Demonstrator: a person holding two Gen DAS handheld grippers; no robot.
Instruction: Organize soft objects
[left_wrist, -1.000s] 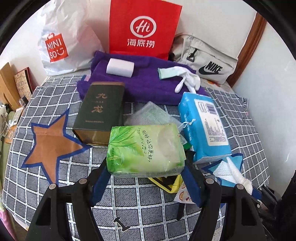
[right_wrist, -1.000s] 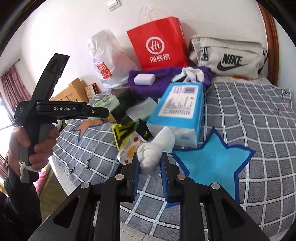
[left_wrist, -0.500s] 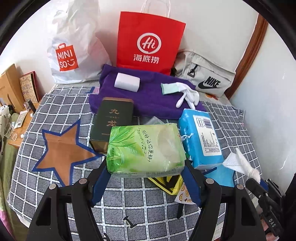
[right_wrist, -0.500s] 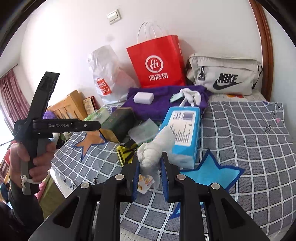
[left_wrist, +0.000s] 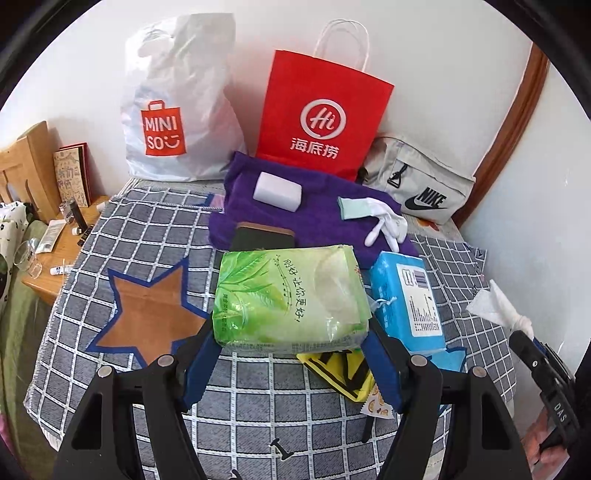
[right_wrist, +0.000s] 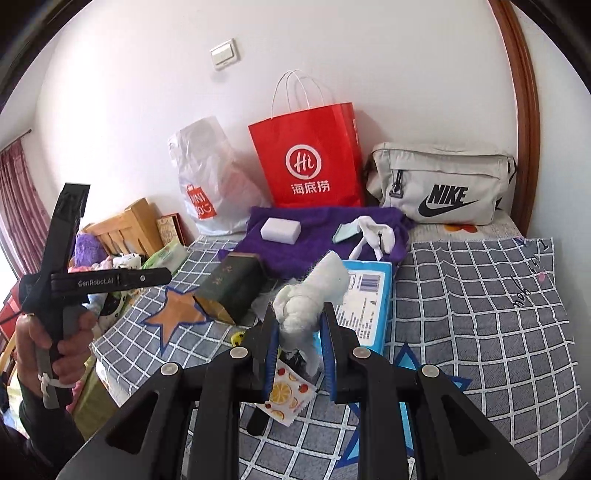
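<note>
Two tools loaded, both items off the bed

My left tool (left_wrist: 291, 343) is clamped wide across a green tissue pack (left_wrist: 291, 295), held above the checked bed cover (left_wrist: 122, 236). My right tool (right_wrist: 299, 325) is pinched narrow on a knotted white cloth (right_wrist: 306, 299), raised over the blue tissue pack (right_wrist: 365, 295). White gloves (right_wrist: 369, 232) and a white sponge block (right_wrist: 280, 229) lie on the purple towel (right_wrist: 314, 247).

The green tissue pack (left_wrist: 291, 299) is held up flat over the bed. The knotted white cloth (right_wrist: 306, 306) is pinched upright.
</note>
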